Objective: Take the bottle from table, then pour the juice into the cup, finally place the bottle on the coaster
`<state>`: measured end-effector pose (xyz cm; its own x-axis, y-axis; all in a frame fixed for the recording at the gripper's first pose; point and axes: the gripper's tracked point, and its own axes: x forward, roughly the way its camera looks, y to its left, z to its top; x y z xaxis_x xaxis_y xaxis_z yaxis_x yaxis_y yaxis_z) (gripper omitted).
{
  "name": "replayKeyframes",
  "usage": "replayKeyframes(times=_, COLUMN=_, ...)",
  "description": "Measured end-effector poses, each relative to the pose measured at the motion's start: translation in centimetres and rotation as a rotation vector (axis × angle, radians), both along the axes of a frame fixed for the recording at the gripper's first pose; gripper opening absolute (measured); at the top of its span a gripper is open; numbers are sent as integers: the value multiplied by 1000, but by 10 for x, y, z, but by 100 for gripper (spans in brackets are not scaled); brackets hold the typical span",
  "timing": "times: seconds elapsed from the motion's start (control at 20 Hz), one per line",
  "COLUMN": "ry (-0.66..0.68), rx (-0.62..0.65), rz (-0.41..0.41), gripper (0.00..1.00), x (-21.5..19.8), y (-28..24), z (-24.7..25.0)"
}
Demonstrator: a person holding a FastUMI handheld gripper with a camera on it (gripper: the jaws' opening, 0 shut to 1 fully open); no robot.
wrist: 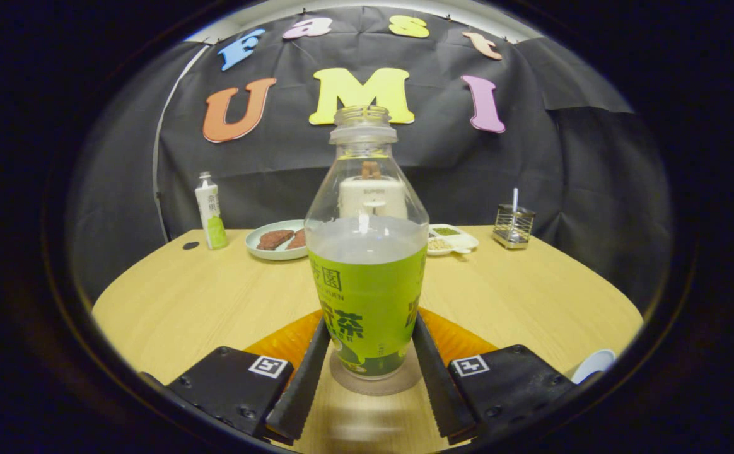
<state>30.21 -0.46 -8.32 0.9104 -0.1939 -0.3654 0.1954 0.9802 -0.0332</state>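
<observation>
A clear bottle [367,265] with a green label, no cap and juice up to about half its height stands upright between my fingers. Its base rests on a round dull-brown disc [349,383] that looks like a coaster. My gripper [371,321] is shut on the bottle, one finger pressed against each side of the label's lower part. An orange textured mat [282,340] lies on the table under and behind the fingertips. A white cup [594,364] shows only part of its rim, just to the right of the right finger.
On the far side of the round wooden table [531,296] stand a small white-and-green bottle [210,213], a plate of brown food [277,240], a white dish [452,239] and a wire holder [513,226]. A white appliance [370,195] shows through the bottle.
</observation>
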Motion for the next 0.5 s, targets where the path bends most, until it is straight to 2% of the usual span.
replayKeyframes(times=0.5, ry=36, rx=-44, rz=39, gripper=83, x=0, y=2, z=-2)
